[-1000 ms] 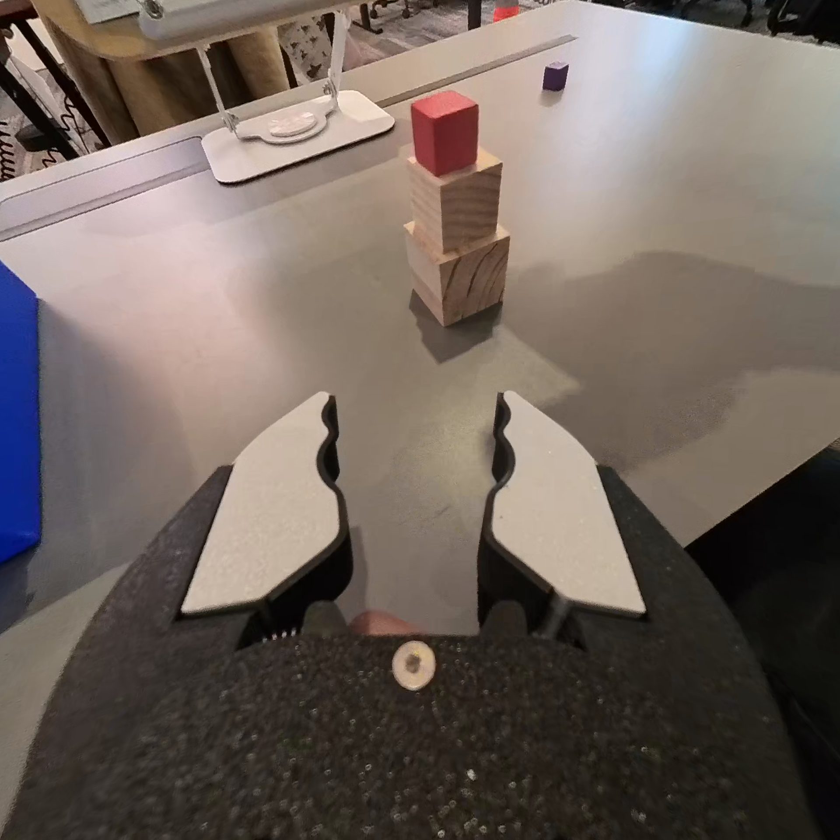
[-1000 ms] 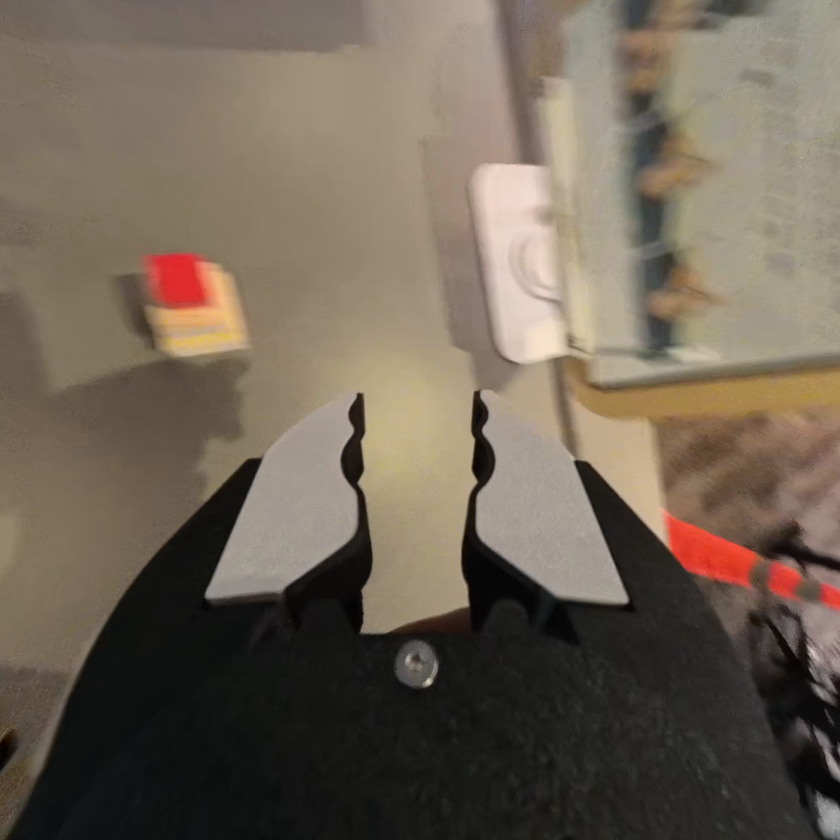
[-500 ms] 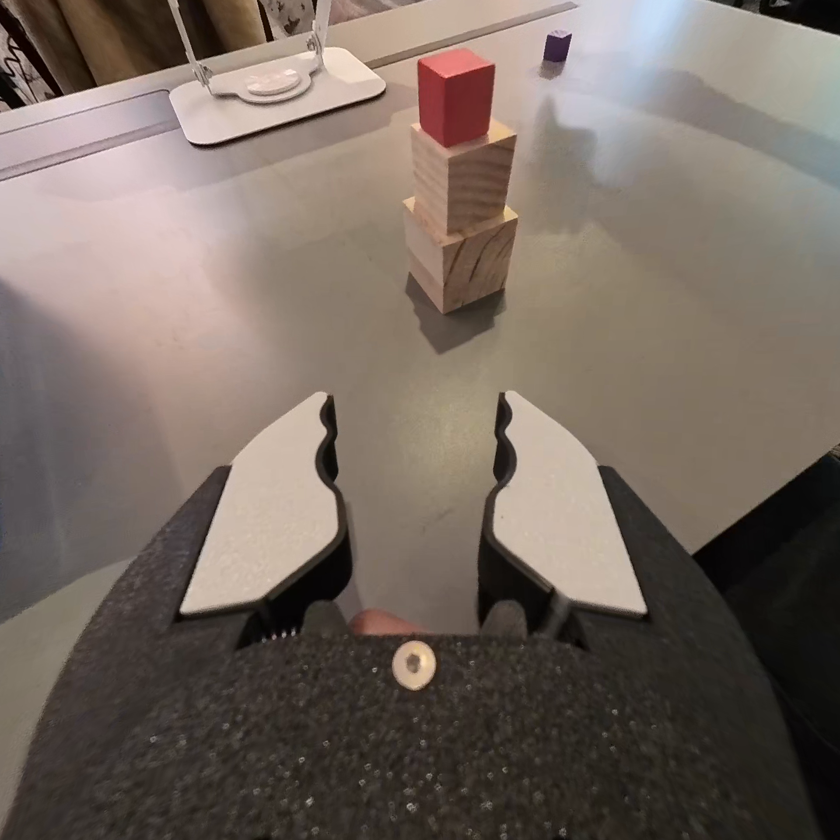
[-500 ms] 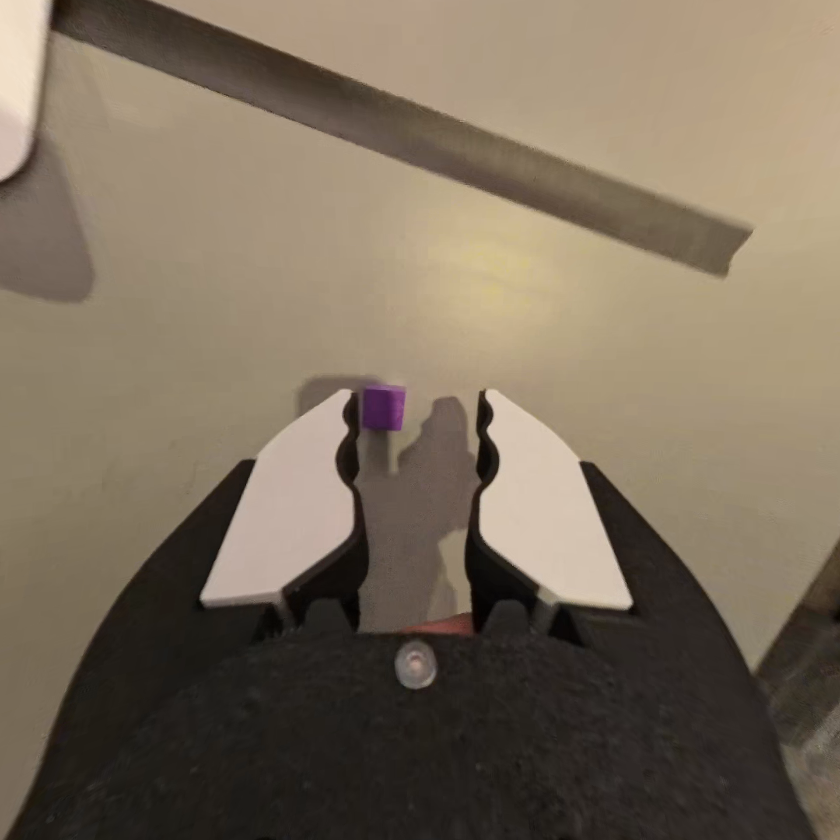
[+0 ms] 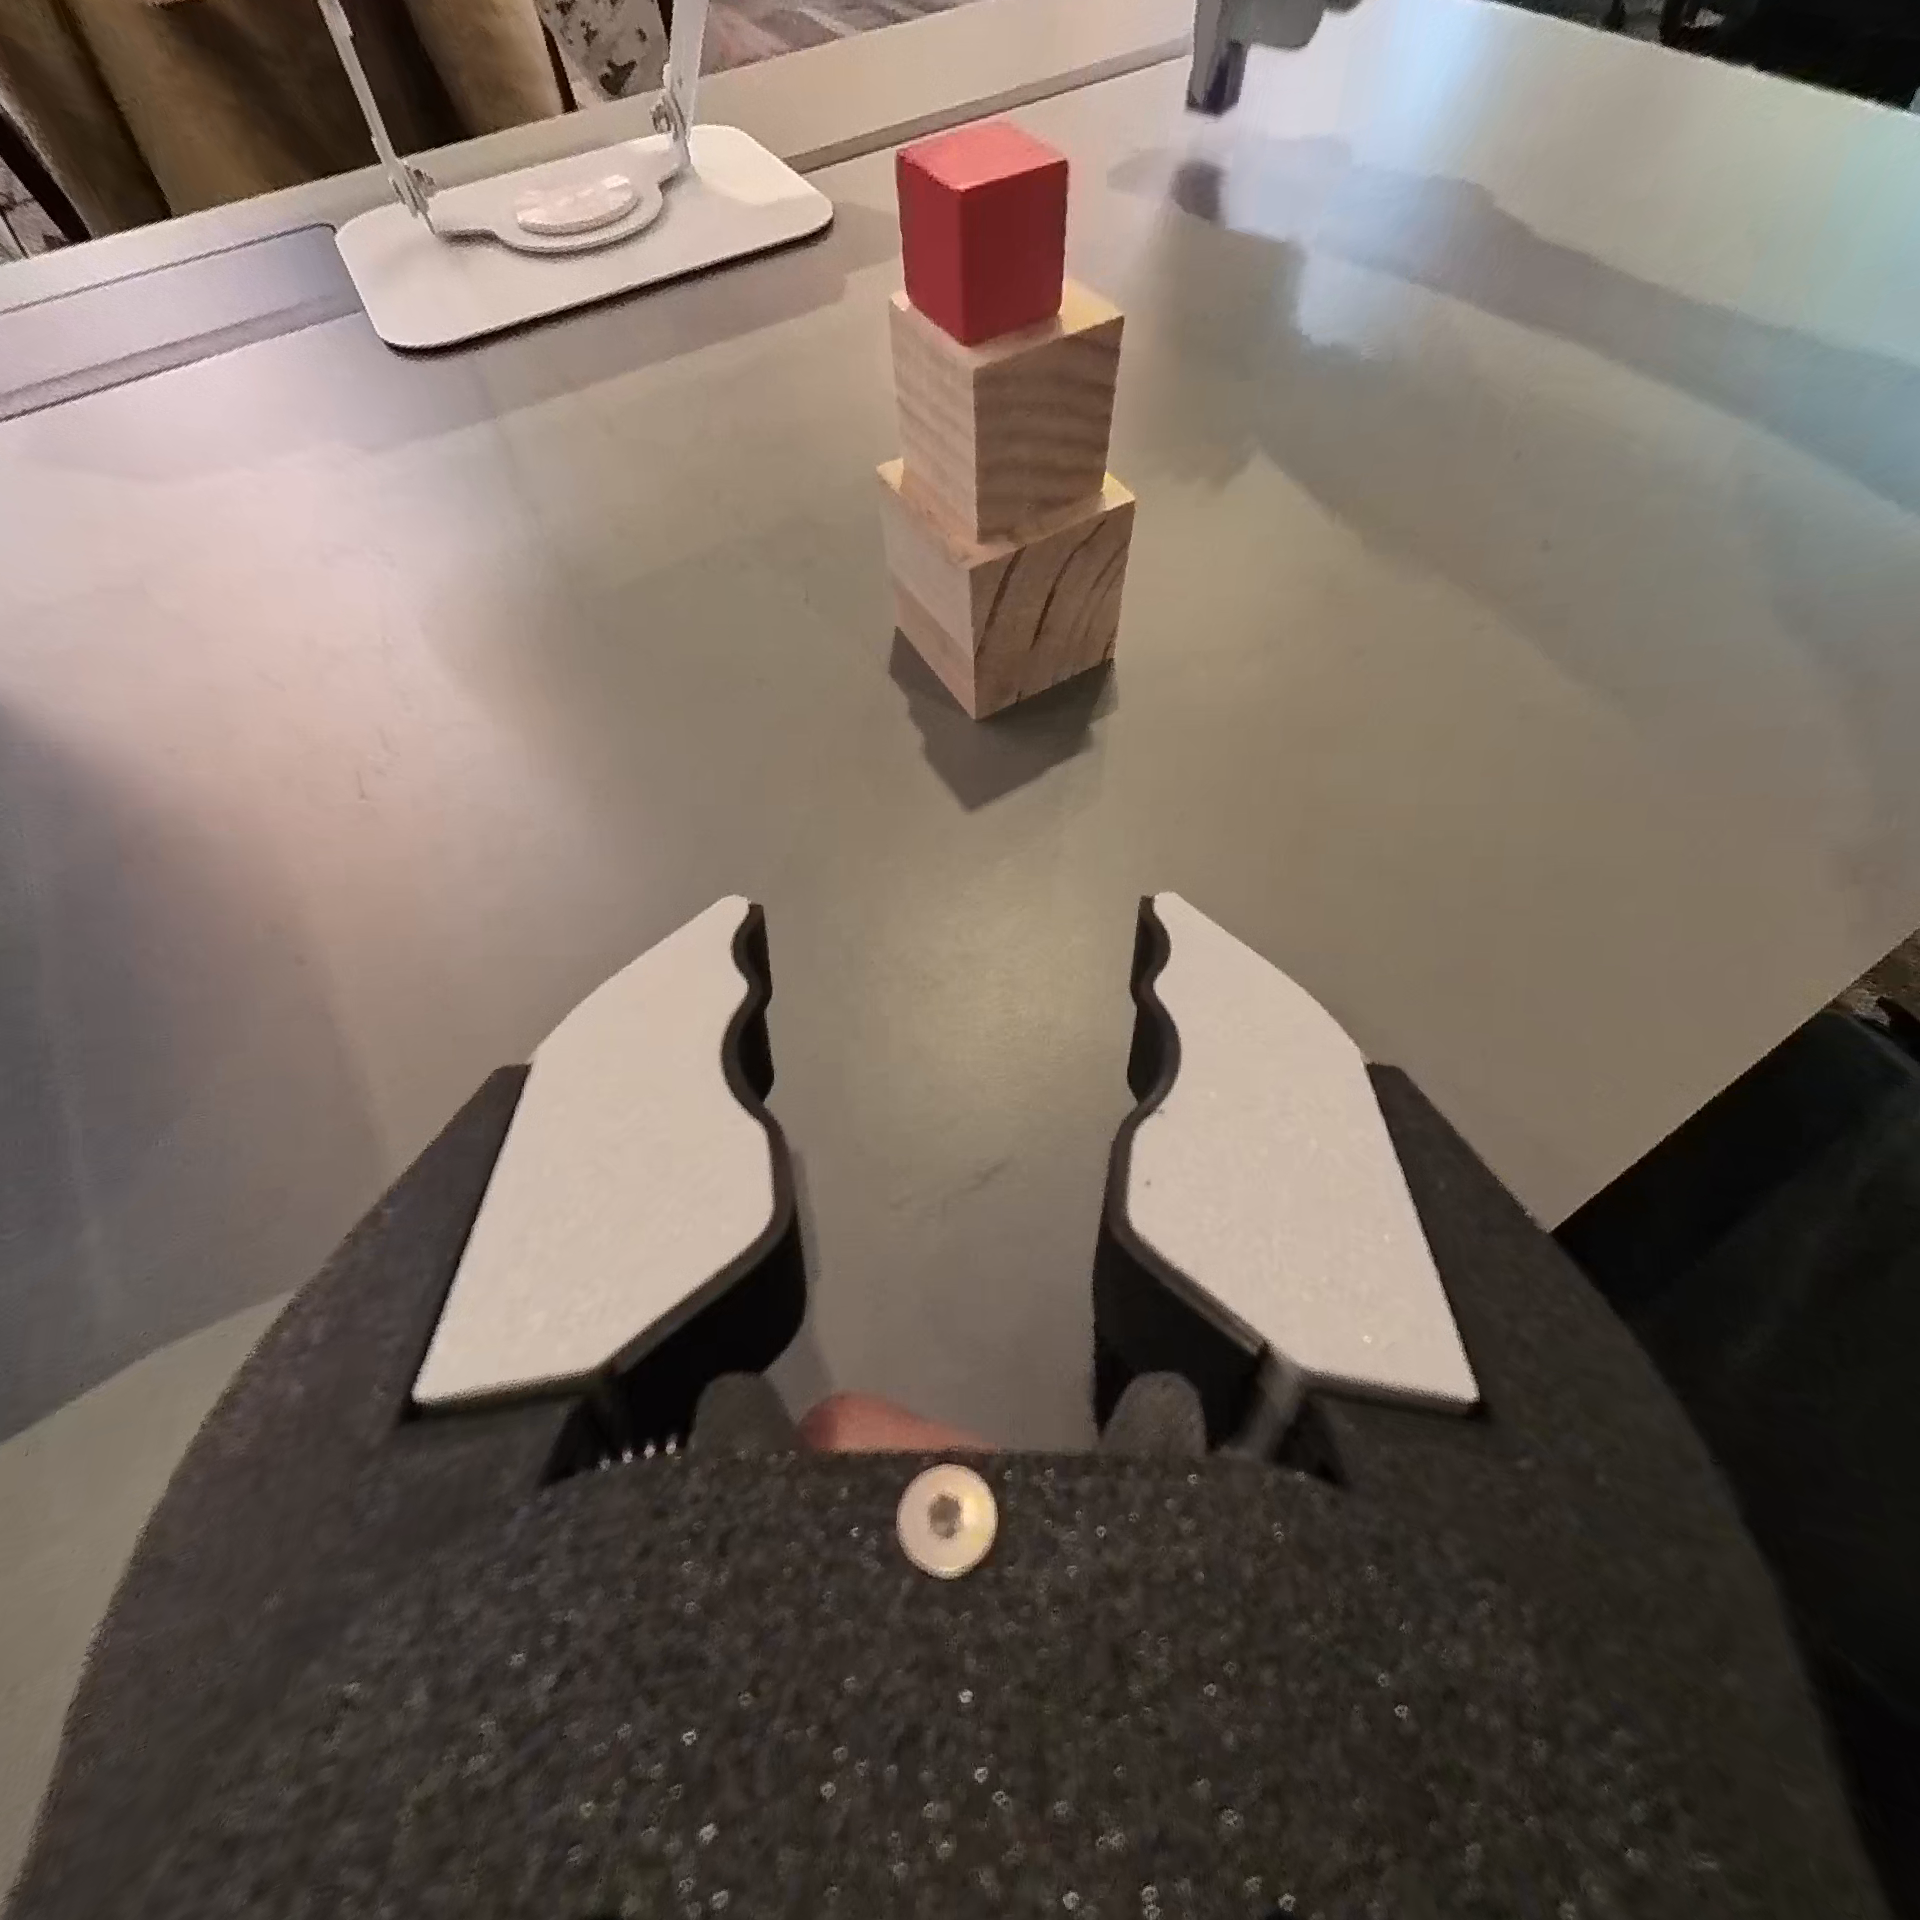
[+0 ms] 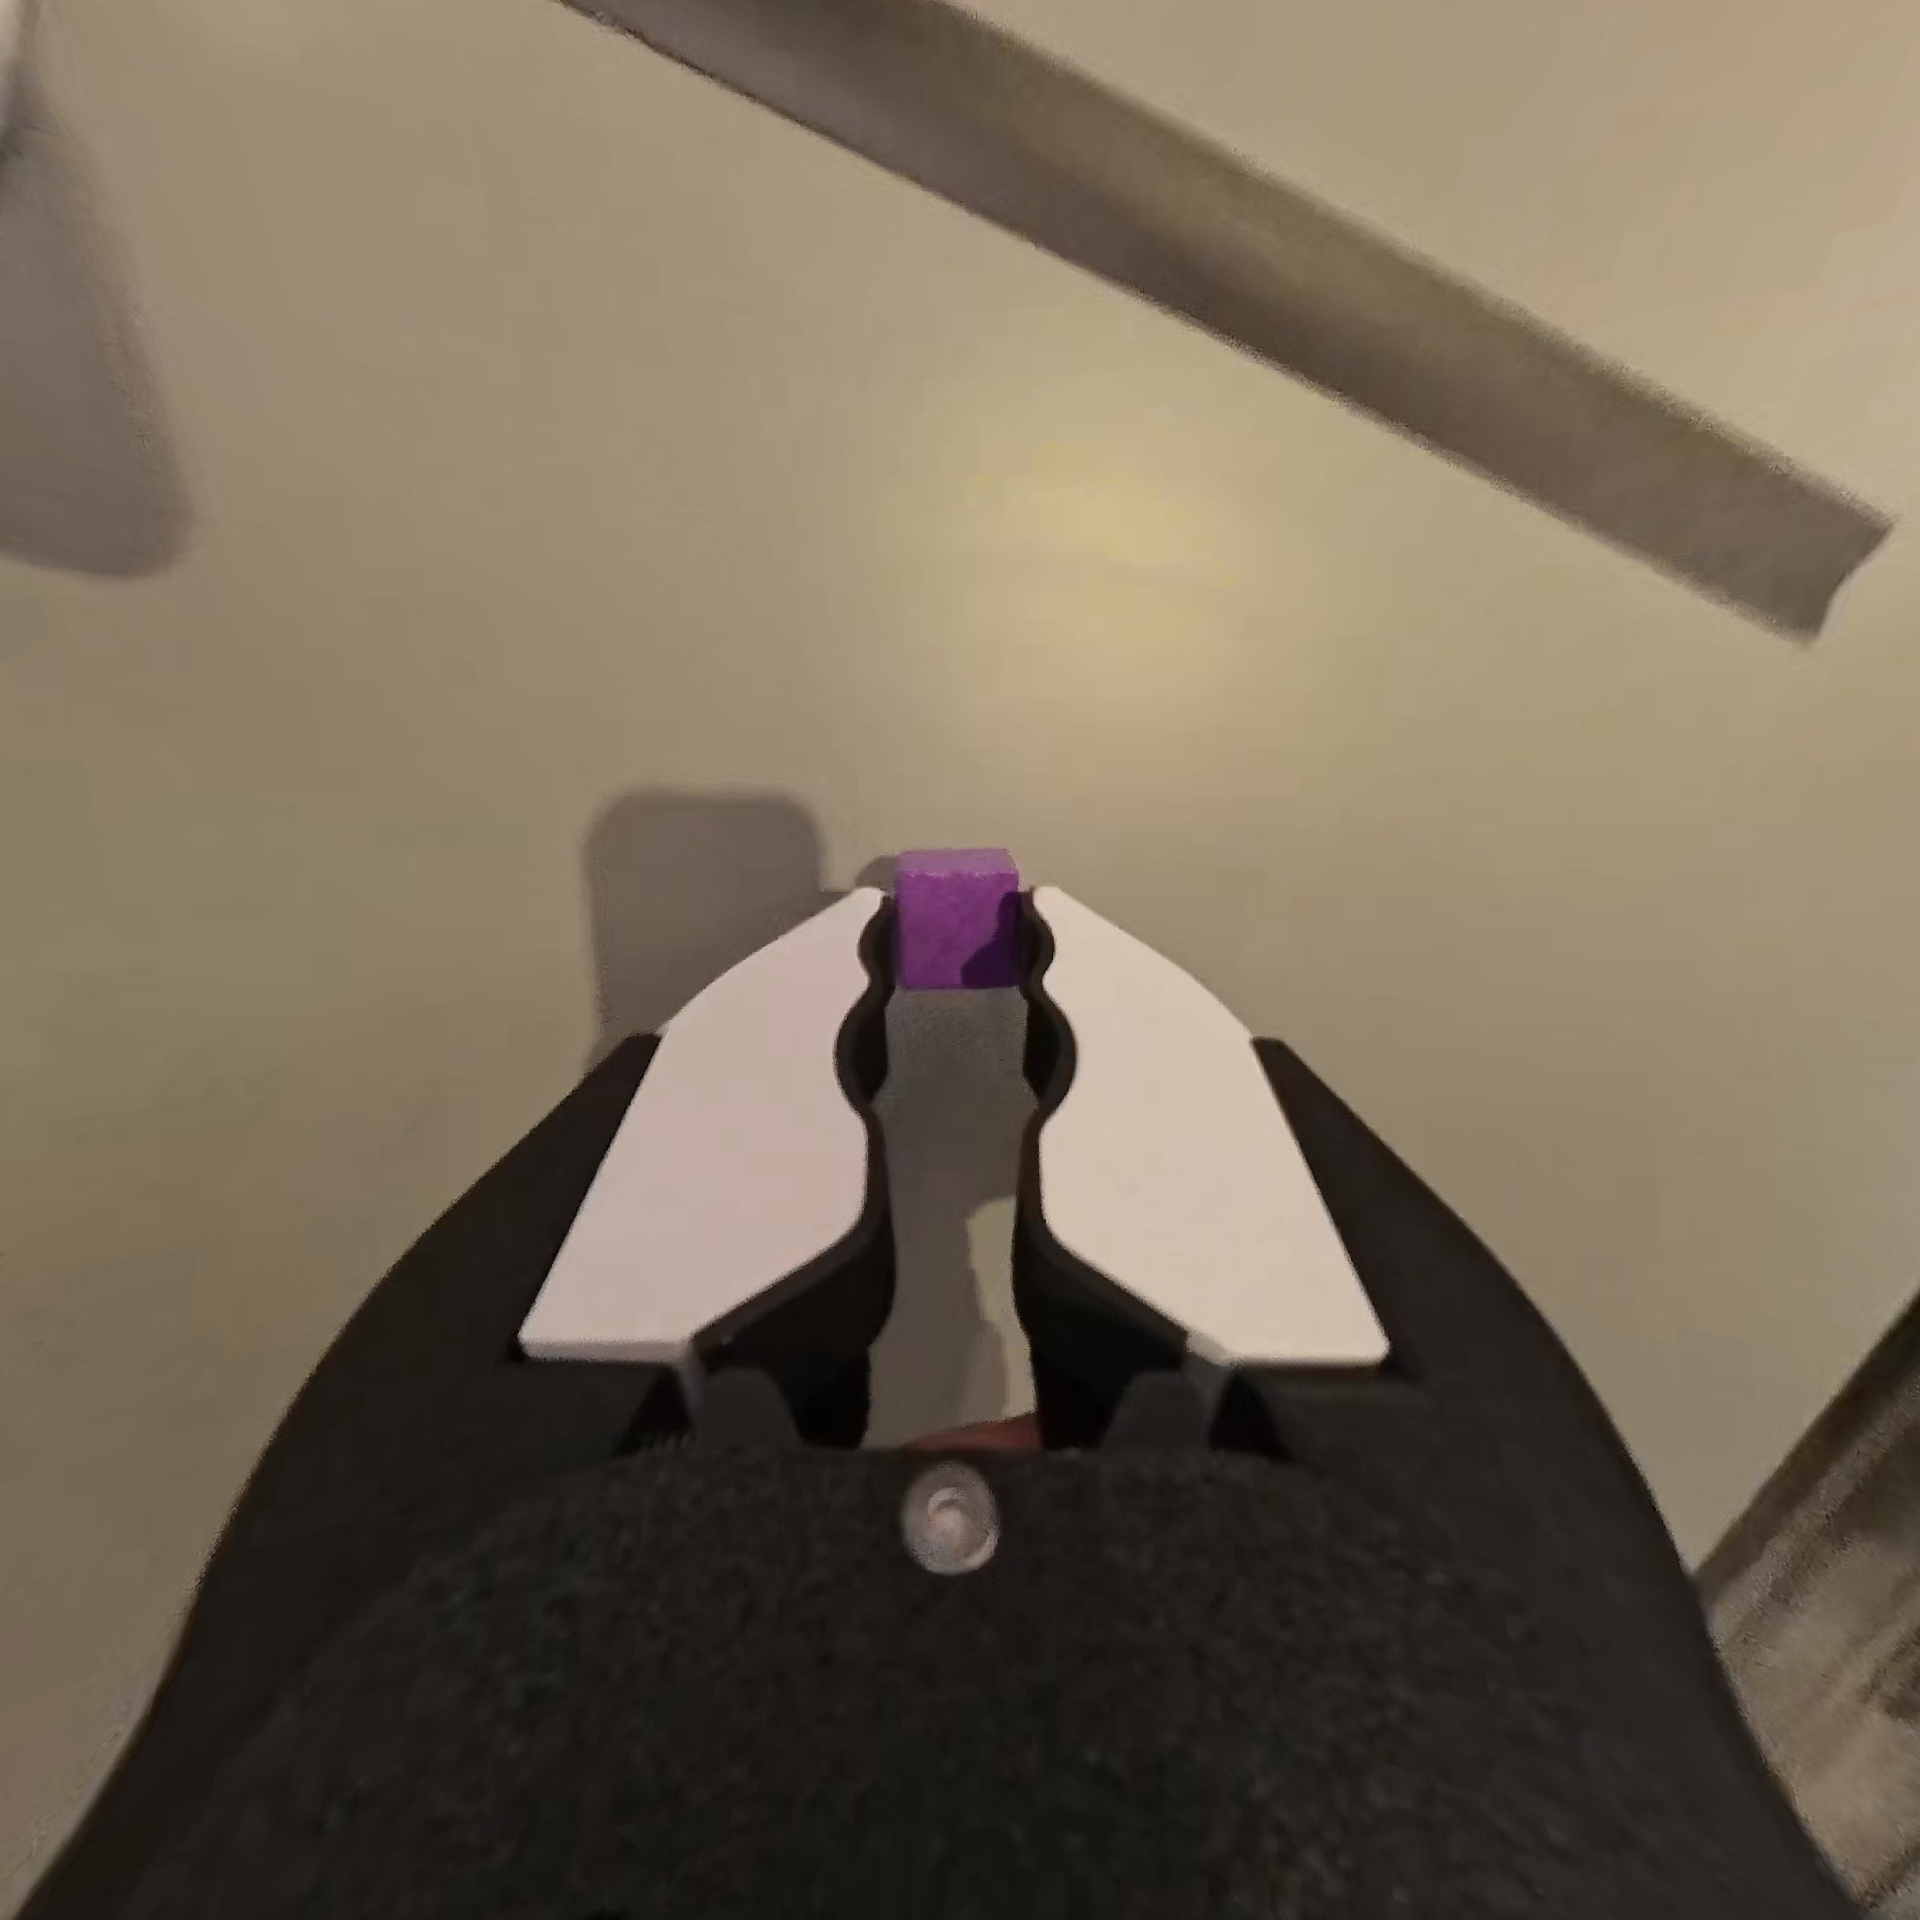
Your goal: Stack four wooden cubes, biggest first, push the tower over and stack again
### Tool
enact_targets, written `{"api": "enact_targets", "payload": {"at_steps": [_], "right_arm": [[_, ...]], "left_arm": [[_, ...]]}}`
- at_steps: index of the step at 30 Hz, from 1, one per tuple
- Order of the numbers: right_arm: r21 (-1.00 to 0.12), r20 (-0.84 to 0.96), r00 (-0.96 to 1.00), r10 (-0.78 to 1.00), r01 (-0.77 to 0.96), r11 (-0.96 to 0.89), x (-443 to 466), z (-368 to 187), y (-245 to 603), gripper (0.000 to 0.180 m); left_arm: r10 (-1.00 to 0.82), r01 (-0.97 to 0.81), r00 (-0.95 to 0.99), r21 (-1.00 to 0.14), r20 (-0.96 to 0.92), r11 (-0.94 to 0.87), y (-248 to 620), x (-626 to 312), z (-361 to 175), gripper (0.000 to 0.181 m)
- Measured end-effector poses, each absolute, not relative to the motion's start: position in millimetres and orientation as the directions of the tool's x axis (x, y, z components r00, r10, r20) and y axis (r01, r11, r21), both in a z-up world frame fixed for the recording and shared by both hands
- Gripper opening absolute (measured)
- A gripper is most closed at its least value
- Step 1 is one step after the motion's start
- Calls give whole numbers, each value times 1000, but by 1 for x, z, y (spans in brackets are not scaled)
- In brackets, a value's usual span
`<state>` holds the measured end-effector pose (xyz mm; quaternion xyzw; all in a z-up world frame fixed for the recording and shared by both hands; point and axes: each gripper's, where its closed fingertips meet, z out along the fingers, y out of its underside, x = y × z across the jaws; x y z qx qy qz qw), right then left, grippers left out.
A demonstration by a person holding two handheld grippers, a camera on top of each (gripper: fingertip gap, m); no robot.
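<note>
Right tongs (image 6: pixel 956 920) are clamping, I believe squarely though the view is blurred, on the purple cube (image 6: pixel 954 916) off the table (image 5: pixel 1455 644), while my left tongs (image 5: pixel 951 956) are idling apart before the three-cube tower (image 5: pixel 1003 436), so I am judging the next move a gentle carry onto the red cube (image 5: pixel 982 244).

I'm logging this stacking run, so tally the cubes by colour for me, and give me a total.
Plain wood cubes: 2, the bottom cube and the middle cube of the tower
Red cube: 1, on top of the tower
Purple cube: 1, between the fingertips of the right gripper
Total: 4 cubes
</note>
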<state>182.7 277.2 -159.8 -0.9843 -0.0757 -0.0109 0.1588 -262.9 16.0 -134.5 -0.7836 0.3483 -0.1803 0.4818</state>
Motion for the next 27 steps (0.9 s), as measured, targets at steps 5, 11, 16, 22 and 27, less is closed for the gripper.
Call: {"api": "enact_targets", "payload": {"at_steps": [5, 11, 16, 22, 27], "right_arm": [[-529, 160, 826, 541, 534, -660, 96, -46, 263, 21], [-537, 344, 413, 843, 823, -185, -52, 40, 191, 22], [-409, 293, 177, 940, 911, -44, -139, 14, 137, 21], [-309, 121, 132, 984, 947, -89, -168, -43, 113, 22], [-305, 24, 182, 983, 938, -167, -167, -56, 107, 21]], "left_arm": [[-711, -368, 701, -883, -58, -291, 17, -264, -132, 66], [-707, -379, 704, -878, -68, -293, 17, -264, -136, 66], [-704, -386, 706, -873, -73, -297, 18, -264, -138, 66], [-709, -384, 701, -876, -70, -293, 15, -264, -137, 66], [-720, -391, 690, -877, -79, -279, 12, -263, -136, 66]]}}
